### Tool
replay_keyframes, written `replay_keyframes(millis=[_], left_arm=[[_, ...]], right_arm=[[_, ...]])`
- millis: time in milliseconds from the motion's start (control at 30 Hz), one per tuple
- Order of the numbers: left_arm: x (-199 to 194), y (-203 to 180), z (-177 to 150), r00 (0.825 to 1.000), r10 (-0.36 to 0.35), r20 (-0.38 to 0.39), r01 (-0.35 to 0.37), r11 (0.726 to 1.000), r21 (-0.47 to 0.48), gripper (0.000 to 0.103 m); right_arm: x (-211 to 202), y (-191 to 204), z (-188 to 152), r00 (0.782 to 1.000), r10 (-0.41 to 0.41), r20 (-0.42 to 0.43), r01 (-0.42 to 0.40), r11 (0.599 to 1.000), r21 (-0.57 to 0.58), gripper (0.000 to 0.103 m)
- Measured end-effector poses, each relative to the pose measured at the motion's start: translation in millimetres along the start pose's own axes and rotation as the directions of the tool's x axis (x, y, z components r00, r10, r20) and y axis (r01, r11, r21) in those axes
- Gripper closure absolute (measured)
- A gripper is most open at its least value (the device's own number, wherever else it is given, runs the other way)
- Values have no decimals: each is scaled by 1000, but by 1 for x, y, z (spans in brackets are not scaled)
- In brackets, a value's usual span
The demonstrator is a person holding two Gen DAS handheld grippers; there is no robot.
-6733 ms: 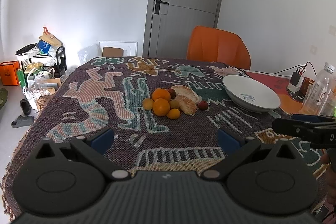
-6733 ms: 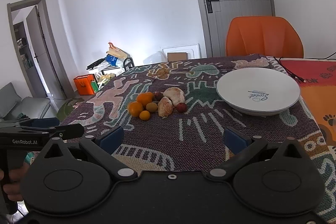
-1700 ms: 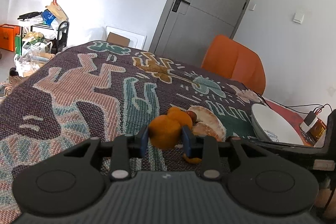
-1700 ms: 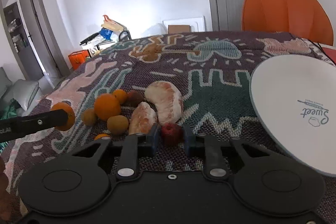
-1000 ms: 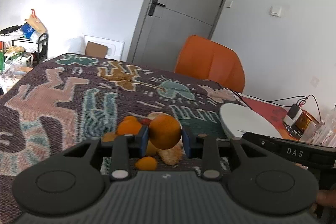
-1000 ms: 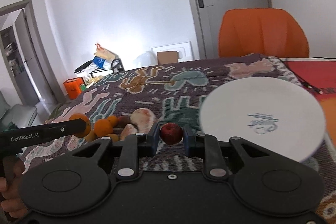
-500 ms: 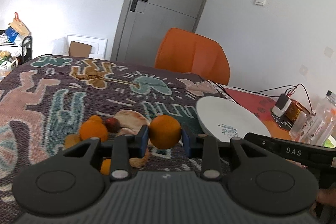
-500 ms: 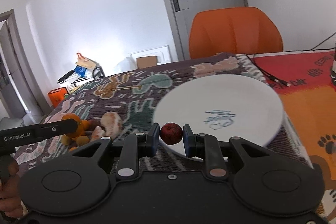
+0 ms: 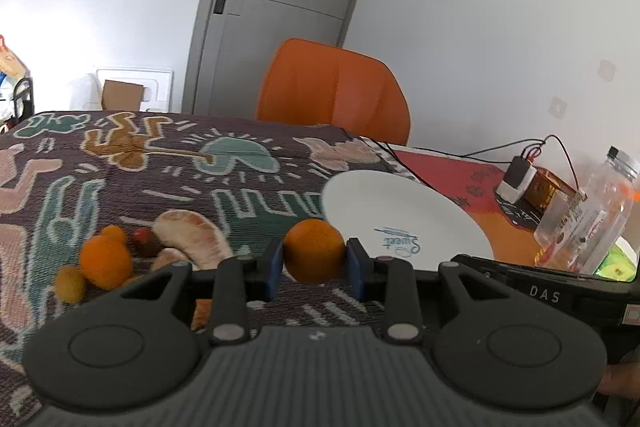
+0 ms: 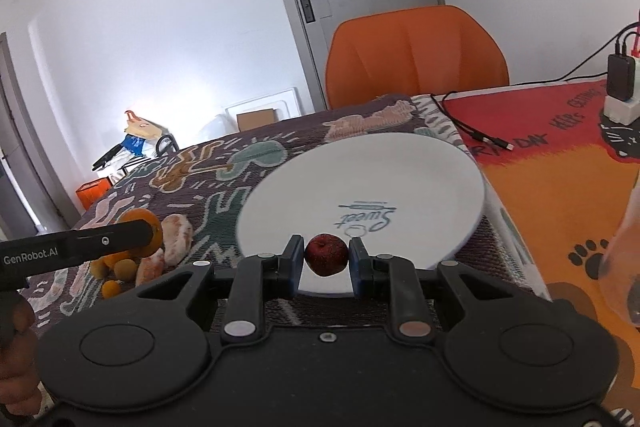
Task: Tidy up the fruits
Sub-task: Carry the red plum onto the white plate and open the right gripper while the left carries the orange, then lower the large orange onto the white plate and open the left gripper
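Fingers of the left gripper (image 9: 314, 264) pinch an orange (image 9: 314, 251), round with dull pebbled skin, held above the woven patterned tablecloth (image 9: 120, 167) just short of the white plate (image 9: 424, 223). Plate is smooth, glossy, shallow, with blue script in the middle, and nothing lies on it. Loose pile sits left: another orange (image 9: 105, 261), small yellowish fruits (image 9: 70, 283), a dark red one (image 9: 141, 235), pale peeled citrus segments (image 9: 192, 231), matte and veiny.

Right wrist view: right gripper (image 10: 326, 263) is clamped on a small red fruit (image 10: 326, 254), shiny, slightly wrinkled, hanging over the plate's near rim (image 10: 472, 227). Left gripper's orange shows at left, beside the pile.

Progress, judged: early. Two fruits lifted, none placed; release both onto the plate, then fetch the remainder.
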State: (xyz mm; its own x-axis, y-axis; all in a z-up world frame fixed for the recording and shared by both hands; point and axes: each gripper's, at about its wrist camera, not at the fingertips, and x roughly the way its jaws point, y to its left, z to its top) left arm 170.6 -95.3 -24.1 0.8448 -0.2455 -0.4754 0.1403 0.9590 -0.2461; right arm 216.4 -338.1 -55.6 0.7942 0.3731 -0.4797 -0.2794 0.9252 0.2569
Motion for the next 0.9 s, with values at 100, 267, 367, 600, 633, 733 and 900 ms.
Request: replay_keyframes(millis=[100,267,367,600,633,733,900], left_arm=[[6,-7,1,1000,-7,-9,7,1000,11,71],[15,-21,3,1000,-21,-20,22,999,36,71],[20,-30,3,999,-30,-25,31,998,53,71],[34,-46,3,998,-42,-41,45,996,78,71],[36,-47,4,998,-43,-45,46,996,81,71],[41,-53,4,998,-46,-51,50,995,88,71],[46,-60,8,998,-47,-48,51,994,96,65]], right_arm=[[-1,-4,-1,1000,1,2,-1,1000,6,76],[-7,-7,-2,1000,16,20,-16,1000,5,73],[-12,-11,-3,999,22,31,-22,1000,12,73],[-25,-20,-3,998,19,60,-20,1000,21,73],[-26,-21,-3,998,16,63,-17,1000,24,73],[-29,-27,-4,998,9,67,-11,999,38,73],[-32,-32,-7,998,11,70,-14,999,48,73]])
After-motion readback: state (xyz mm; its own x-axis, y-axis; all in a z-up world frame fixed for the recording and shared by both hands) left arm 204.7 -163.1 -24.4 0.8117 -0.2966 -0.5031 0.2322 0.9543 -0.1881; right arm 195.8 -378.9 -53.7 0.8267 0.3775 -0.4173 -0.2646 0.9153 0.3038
